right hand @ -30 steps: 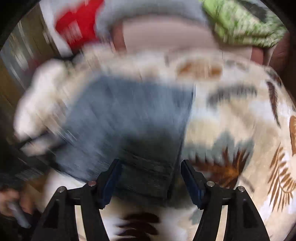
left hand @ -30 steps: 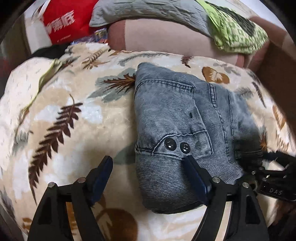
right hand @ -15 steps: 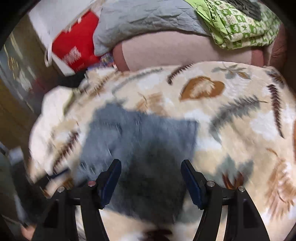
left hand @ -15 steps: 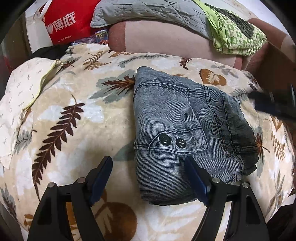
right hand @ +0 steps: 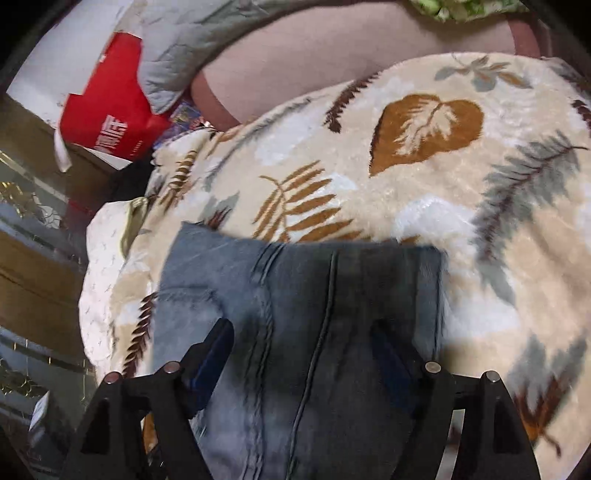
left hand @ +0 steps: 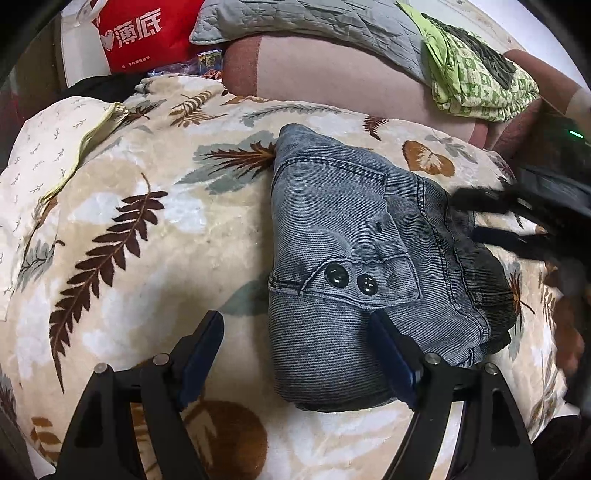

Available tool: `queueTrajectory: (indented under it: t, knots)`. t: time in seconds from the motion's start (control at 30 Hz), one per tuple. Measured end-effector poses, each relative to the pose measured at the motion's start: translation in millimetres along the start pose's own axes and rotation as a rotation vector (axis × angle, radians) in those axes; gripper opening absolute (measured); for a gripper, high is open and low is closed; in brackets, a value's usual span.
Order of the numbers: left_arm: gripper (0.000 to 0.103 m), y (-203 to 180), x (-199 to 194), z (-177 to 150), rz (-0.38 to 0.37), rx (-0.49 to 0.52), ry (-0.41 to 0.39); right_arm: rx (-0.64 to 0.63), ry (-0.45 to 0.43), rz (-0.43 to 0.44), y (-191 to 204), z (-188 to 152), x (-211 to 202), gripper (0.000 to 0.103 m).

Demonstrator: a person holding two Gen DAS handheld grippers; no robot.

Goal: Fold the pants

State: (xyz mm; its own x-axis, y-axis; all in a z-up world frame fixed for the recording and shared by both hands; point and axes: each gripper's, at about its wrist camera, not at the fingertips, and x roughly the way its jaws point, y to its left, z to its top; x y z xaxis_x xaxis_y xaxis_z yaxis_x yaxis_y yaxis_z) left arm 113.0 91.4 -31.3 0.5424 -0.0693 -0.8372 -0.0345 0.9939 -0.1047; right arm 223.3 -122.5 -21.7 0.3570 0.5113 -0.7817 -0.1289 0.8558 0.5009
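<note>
The grey-blue denim pants (left hand: 343, 236) lie folded into a compact bundle on the leaf-patterned blanket (left hand: 129, 236), with two black buttons showing. My left gripper (left hand: 295, 350) is open and empty at the bundle's near left edge, its right finger (left hand: 391, 354) over the denim. My right gripper (right hand: 299, 354) is open, low over the pants (right hand: 303, 295), jaws either side of the seams. It also shows in the left wrist view (left hand: 517, 221), blurred, at the bundle's right side.
A pink-brown bolster (left hand: 332, 81) runs along the back with a grey quilt (left hand: 303, 18) and a green patterned cloth (left hand: 476, 81) on it. A red and white bag (left hand: 140, 33) stands at the back left. A white cloth (left hand: 44, 147) lies at the blanket's left edge.
My right gripper swung away over the blanket and has come back down over the right side of the pants. My left gripper and the bundle stayed almost still.
</note>
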Motion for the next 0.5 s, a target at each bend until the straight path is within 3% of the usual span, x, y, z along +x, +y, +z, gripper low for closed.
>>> queueTrajectory:
  t: [0.1, 0.13, 0.17, 0.23, 0.33, 0.43, 0.5]
  knots:
    - [0.081, -0.5, -2.7, -0.2, 0.008, -0.003, -0.003, -0.045, -0.037, 0.011, 7.5, -35.4, -29.3, 0.08]
    - [0.081, -0.7, -3.9, 0.2, 0.012, -0.007, -0.001, -0.051, -0.033, 0.03, 7.3, -53.7, -32.7, 0.086]
    - [0.081, -1.7, -7.0, 0.3, 0.015, -0.014, -0.001, -0.07, 0.003, 0.009, 7.2, -64.6, -27.1, 0.091]
    - [0.081, -5.2, -20.2, -2.5, 0.007, -0.026, -0.023, -0.154, 0.07, -0.087, 6.4, -82.3, -6.1, 0.091]
    - [0.081, -14.3, -50.1, -14.9, 0.009, 0.011, -0.097, -0.199, 0.001, -0.154, 19.8, -92.5, -25.3, 0.091]
    - [0.086, -23.2, -74.5, -31.4, 0.017, 0.023, -0.15, -0.244, -0.186, -0.214, 33.2, -112.7, -78.3, 0.091]
    - [0.086, -27.6, -86.2, -39.5, 0.002, 0.039, -0.169, -0.277, -0.237, -0.273, 33.7, -129.1, -97.0, 0.095]
